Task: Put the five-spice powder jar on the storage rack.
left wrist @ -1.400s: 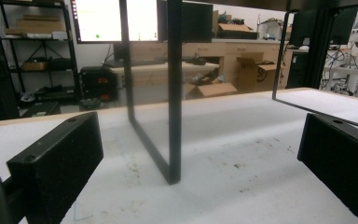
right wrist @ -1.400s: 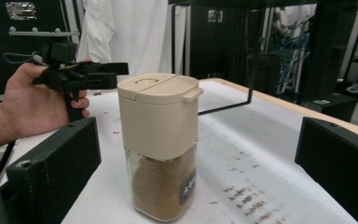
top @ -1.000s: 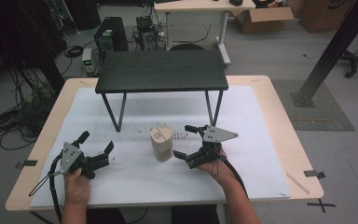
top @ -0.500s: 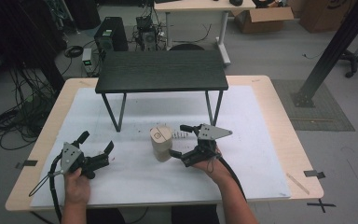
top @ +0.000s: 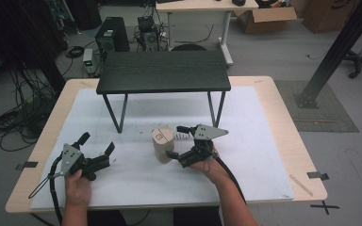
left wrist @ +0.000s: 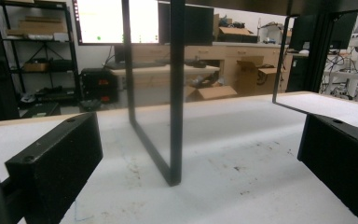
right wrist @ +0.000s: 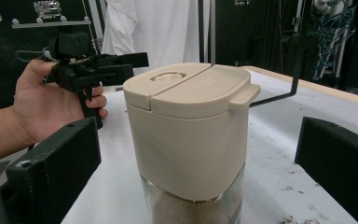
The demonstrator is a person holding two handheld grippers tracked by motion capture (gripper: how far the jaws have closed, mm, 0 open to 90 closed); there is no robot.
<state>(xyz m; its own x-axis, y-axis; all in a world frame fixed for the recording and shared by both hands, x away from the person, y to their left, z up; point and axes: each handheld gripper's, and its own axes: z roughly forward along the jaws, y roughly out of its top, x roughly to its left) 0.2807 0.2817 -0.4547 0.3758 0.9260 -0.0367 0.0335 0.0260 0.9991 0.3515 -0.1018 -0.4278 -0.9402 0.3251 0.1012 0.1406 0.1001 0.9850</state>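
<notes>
A beige container (top: 162, 144) with a flip lid and a clear base holding brown powder stands upright on the white mat (top: 264, 155). My right gripper (top: 175, 141) is open, with one jaw on each side of the container and a gap on both sides. In the right gripper view the container (right wrist: 191, 130) stands close between the jaws of that gripper (right wrist: 196, 186). My left gripper (top: 96, 144) is open and holds nothing, low over the mat at the front left. In the left gripper view its jaws (left wrist: 196, 177) face a black table leg (left wrist: 175, 93).
A small black table (top: 164, 71) on thin metal legs stands at the back of the mat, just behind the container. A hand holding the left gripper (right wrist: 93, 67) shows beyond the container. The mat's right half is bare.
My right gripper has moved left toward the container, so its open jaws now flank it. The left gripper and the container have stayed put.
</notes>
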